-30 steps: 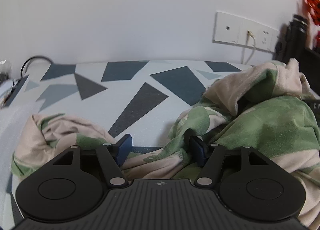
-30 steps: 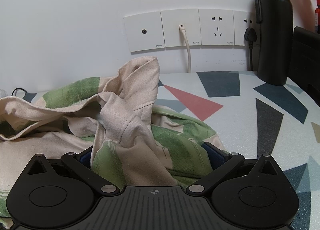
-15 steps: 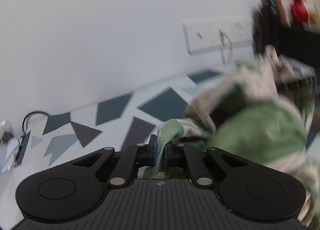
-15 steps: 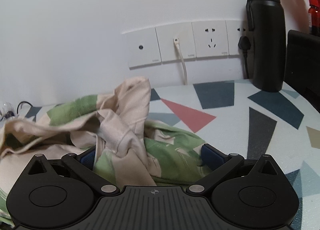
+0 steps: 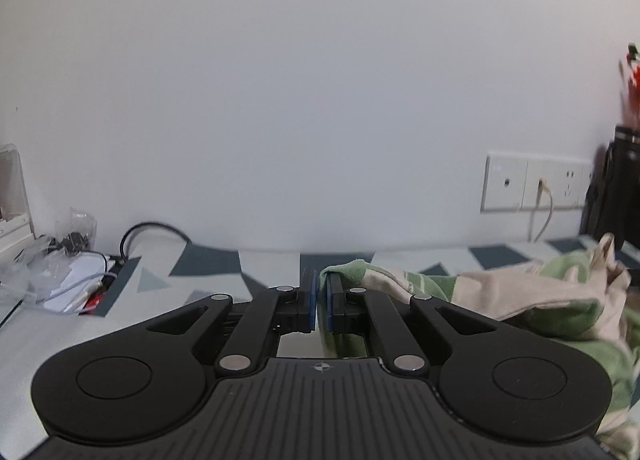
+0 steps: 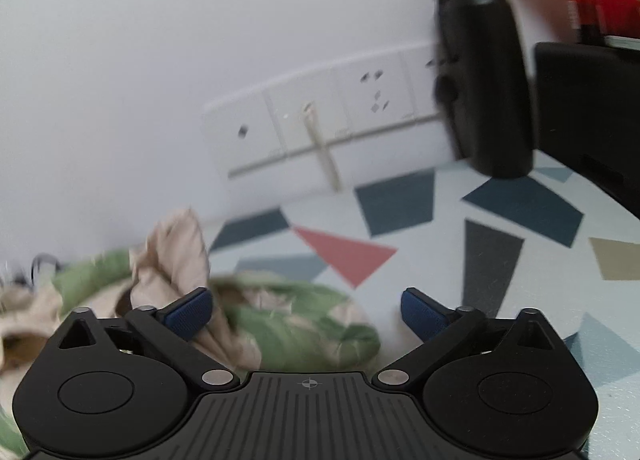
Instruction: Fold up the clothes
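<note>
Green-beige garment (image 5: 500, 292) edge in L gripper (image 5: 319, 300) jaws; R gripper (image 6: 306, 310) agape.

One garment (image 5: 520, 292), one black bottle (image 6: 484, 72), one socket strip (image 6: 328, 128), and two hand-held grippers: left (image 5: 318, 302), right (image 6: 306, 312).

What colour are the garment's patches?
Green and beige garment; clearest in the left wrist view.

The right gripper (image 6: 306, 310) gapes wide over the patterned table (image 6: 500, 260), its blue pads (image 6: 186, 312) well apart. A crumpled green-and-beige garment (image 6: 280, 324) lies between them, spreading toward nine o'clock. A black bottle (image 6: 480, 60) stands at one o'clock beside the blurred wall sockets (image 6: 320, 120).
</note>
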